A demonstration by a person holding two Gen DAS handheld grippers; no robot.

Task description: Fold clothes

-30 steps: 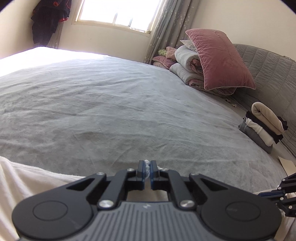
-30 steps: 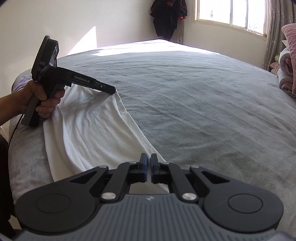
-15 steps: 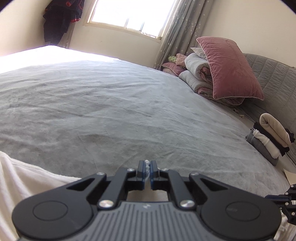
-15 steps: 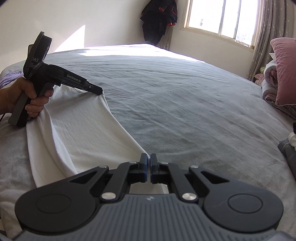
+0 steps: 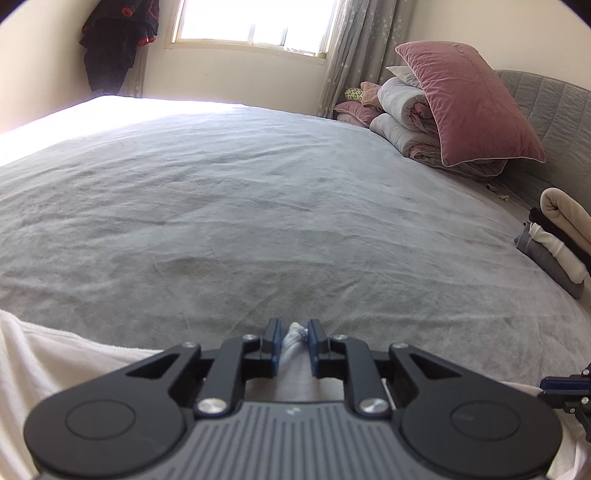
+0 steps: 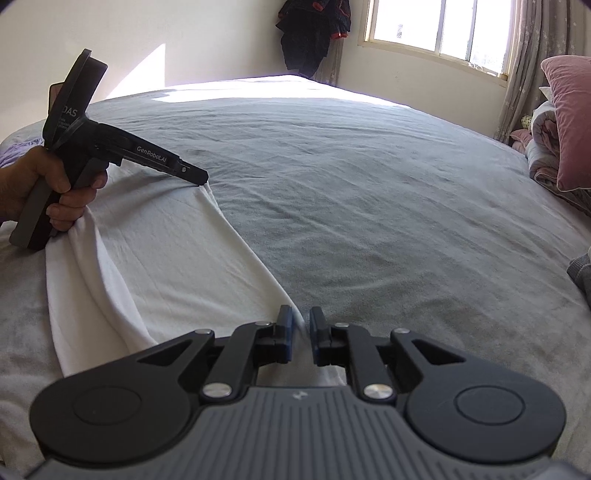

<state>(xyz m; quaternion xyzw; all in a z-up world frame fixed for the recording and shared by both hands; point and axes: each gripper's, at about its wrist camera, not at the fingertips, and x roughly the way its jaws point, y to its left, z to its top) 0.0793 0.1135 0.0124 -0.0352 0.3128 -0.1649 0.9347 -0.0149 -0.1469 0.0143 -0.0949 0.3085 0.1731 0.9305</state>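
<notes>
A white garment (image 6: 166,251) lies spread along the near edge of the grey bed (image 6: 369,184), one long edge running between the two grippers. My left gripper (image 5: 294,326) has its jaws opening. A bunched corner of the white garment (image 5: 44,354) stands loose between the pads without being pressed. In the right wrist view a hand holds the left gripper (image 6: 201,179), its tip down on the garment's far corner. My right gripper (image 6: 300,314) also has its jaws opening, with the garment's near edge lying in the gap close to the left pad.
A pink pillow (image 5: 469,107) leans on rolled quilts (image 5: 402,122) by the grey headboard (image 5: 554,110). A stack of folded clothes (image 5: 554,240) sits at the bed's right side. Dark clothes (image 5: 114,40) hang beside the window (image 5: 251,22). The grey bed (image 5: 258,206) stretches wide ahead.
Both grippers' jaws have parted from shut, and the pinched garment corners now sit loose between the pads. The left gripper has shifted a little over the bed.
</notes>
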